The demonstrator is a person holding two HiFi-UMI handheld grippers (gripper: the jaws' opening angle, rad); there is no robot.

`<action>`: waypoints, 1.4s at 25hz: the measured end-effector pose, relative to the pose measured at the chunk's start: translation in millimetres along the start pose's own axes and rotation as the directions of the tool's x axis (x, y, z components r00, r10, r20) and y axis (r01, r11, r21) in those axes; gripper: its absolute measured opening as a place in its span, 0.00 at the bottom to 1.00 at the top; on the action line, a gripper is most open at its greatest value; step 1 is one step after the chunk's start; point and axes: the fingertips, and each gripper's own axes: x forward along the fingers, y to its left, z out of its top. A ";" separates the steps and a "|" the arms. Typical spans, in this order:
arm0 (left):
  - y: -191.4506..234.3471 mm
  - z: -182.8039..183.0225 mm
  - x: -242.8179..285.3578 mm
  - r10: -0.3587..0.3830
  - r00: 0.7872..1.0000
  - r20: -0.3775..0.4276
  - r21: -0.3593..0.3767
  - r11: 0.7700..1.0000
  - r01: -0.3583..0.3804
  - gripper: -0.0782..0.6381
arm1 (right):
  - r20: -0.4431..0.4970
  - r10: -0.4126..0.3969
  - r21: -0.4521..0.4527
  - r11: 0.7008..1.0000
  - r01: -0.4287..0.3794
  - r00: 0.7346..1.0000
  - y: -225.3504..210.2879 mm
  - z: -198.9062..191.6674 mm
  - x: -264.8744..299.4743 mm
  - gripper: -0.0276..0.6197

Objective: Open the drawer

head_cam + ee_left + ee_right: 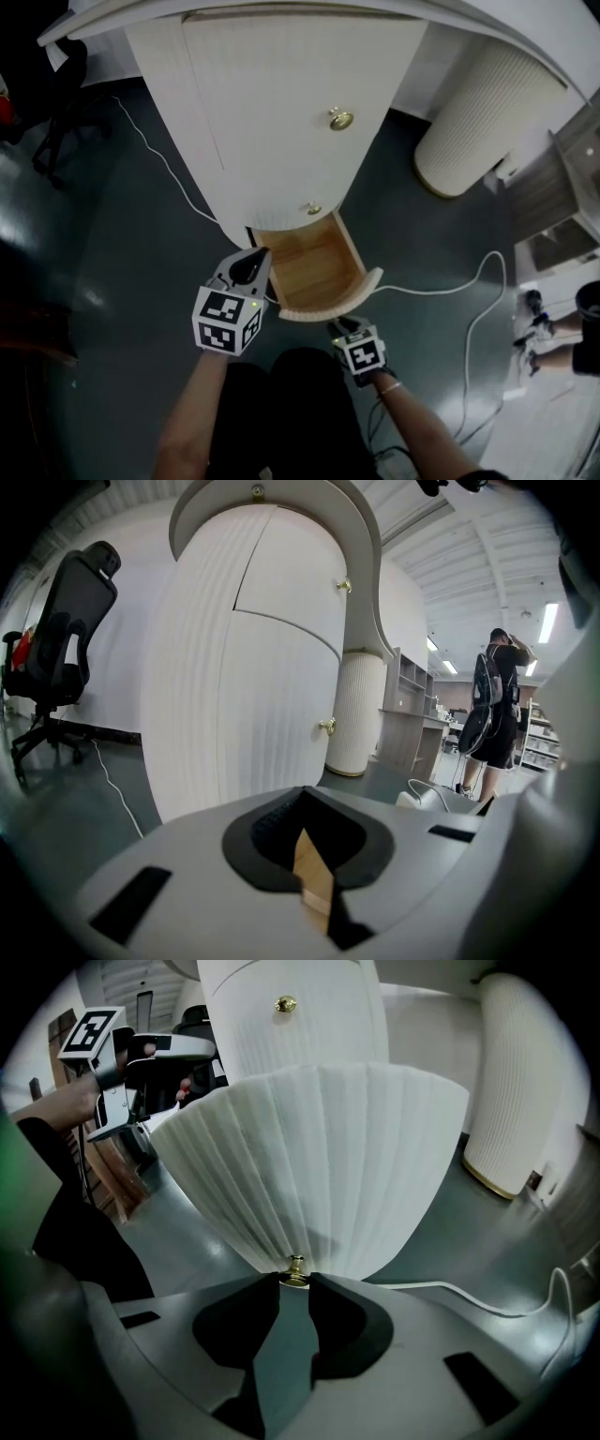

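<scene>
Two claws: the left gripper point(251, 262) and the right gripper point(342, 325) are both working low at the foot of a tall white ribbed cabinet point(272, 112).
Drawer: the pale wooden drawer point(314, 262) with a curved white ribbed front is standing pulled out at the cabinet's 6 o'clock, its wooden bottom showing.
Right claw: the right gripper point(295, 1283) is sitting at the drawer front's 6 o'clock, clenching the small brass knob point(295, 1271) between its tips.
Left claw: the left gripper point(302, 834) is hovering at the drawer's 9 o'clock, clenched on nothing, with its tips meeting. A sliver of the drawer's wood is showing through the slit behind them.
Surroundings: a white cable point(441, 287) is trailing over the dark floor point(141, 281) at the drawer's 3 o'clock. A white ribbed column point(478, 122) is standing at its 2 o'clock. A black office chair point(66, 621) is standing at the cabinet's 9 o'clock in the left gripper view.
</scene>
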 end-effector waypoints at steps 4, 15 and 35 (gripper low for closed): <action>-0.5 0.1 0.8 0.000 1.000 -0.005 -0.002 1.000 0.000 0.11 | -0.013 0.012 0.013 1.000 -0.011 1.000 2.7 -7.5 -3.3 0.19; -8.4 -3.0 5.8 -0.017 0.999 -0.038 0.007 1.000 0.017 0.11 | -0.040 0.015 0.079 0.997 -0.011 0.999 4.3 -26.6 -14.7 0.19; -14.1 -9.8 13.9 -0.040 0.997 -0.073 0.016 0.999 0.041 0.11 | -0.071 -0.006 0.141 0.990 0.016 0.997 -10.2 -35.5 -17.8 0.19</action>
